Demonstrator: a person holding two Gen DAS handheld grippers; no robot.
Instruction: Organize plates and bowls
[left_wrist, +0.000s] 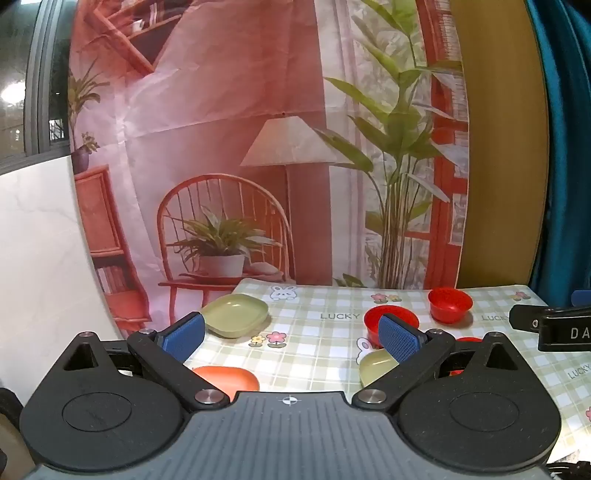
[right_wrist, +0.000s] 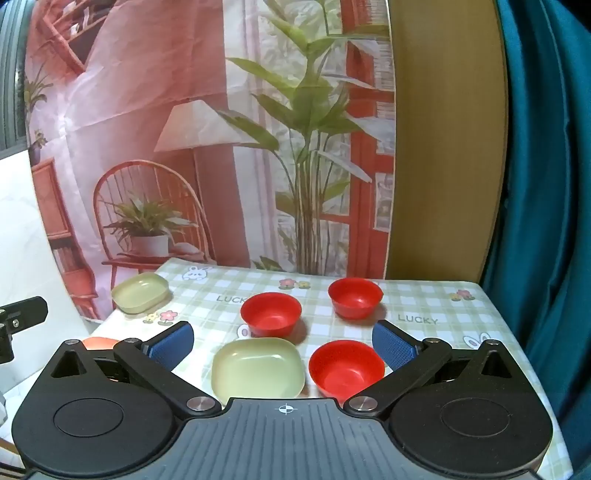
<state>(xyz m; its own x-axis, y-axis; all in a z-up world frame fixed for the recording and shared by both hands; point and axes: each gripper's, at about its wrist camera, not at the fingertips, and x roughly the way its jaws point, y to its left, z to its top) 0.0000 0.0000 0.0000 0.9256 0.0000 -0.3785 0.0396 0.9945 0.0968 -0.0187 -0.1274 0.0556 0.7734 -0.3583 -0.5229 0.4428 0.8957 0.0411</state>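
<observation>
Three red bowls stand on the checked tablecloth (right_wrist: 424, 306): a near one (right_wrist: 346, 365), a middle one (right_wrist: 270, 314) and a far one (right_wrist: 355, 297). A pale green plate (right_wrist: 257, 367) lies just ahead of my right gripper (right_wrist: 283, 345), which is open and empty above the table. A second green plate (right_wrist: 140, 292) lies at the far left corner; it also shows in the left wrist view (left_wrist: 236, 314). An orange plate (left_wrist: 229, 377) lies below my left gripper (left_wrist: 291, 338), which is open and empty. In that view one red bowl (left_wrist: 450, 304) stands clear, and another (left_wrist: 373, 319) is partly hidden by a fingertip.
A printed backdrop (left_wrist: 258, 147) hangs behind the table. A white wall panel (left_wrist: 40, 240) stands at the left, a teal curtain (right_wrist: 546, 184) at the right. The right gripper's body (left_wrist: 554, 328) shows at the right edge of the left wrist view.
</observation>
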